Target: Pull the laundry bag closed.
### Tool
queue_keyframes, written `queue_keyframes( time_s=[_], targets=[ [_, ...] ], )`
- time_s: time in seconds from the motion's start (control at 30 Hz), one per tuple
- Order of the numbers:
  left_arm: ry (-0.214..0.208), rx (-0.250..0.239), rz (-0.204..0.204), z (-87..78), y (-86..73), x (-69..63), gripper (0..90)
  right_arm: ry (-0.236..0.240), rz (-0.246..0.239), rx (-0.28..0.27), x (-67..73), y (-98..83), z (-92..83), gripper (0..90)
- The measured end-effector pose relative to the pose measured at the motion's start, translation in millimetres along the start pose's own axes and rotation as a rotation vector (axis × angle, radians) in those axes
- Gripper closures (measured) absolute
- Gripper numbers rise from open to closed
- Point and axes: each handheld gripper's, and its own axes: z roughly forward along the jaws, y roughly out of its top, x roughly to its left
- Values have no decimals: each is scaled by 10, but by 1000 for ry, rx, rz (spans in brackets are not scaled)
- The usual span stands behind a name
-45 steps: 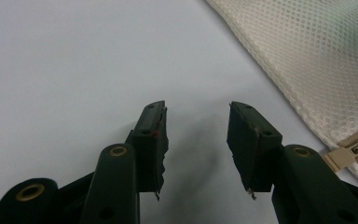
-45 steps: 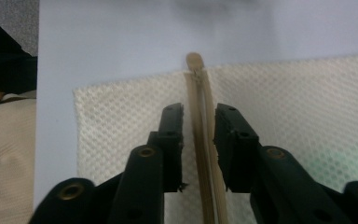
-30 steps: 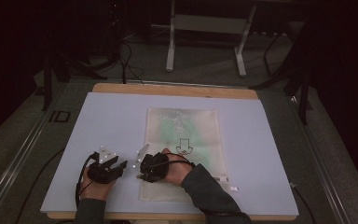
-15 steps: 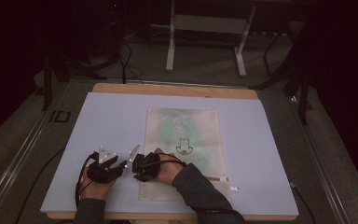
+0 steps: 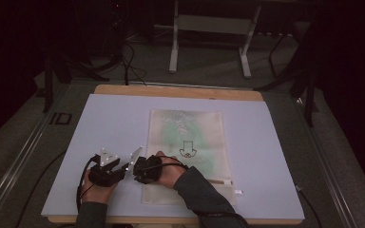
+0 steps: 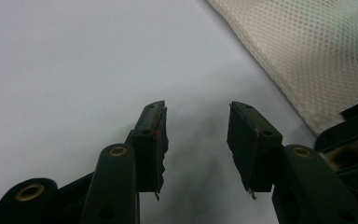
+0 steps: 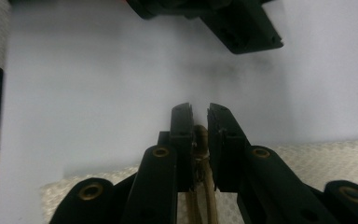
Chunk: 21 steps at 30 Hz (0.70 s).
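Right gripper (image 7: 199, 116) has its jaws pinched on a tan cord (image 7: 200, 140) at the mesh bag's (image 5: 187, 142) near left edge, probably to tug it. Left gripper (image 6: 196, 122) waits alongside, jaws apart and empty, over the table (image 5: 114, 118).

high view looks down over the table (image 5: 123, 118) — gripper views skim it closely.

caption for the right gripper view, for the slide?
Right gripper pinches a tan cord at the mesh bag's edge.
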Motion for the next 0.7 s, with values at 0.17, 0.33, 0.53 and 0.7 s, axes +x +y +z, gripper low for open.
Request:
queue_keyframes(
  time_s=[0.17, 0.33, 0.53, 0.7],
  targets=[
    [0, -2, 0, -5, -1, -2, 565, 6, 10, -53, -21, -70, -138, 815],
    [-1, -3, 0, -4, 2, -14, 565, 4, 7, -58, -12, -194, -235, 814],
    [-3, -5, 8, -4, 7, -36, 567, 17, 26, -20, -34, -342, -219, 811],
    [-8, -7, 11, -8, 9, -43, 567, 47, 66, -16, -98, -390, -168, 791]
  ],
)
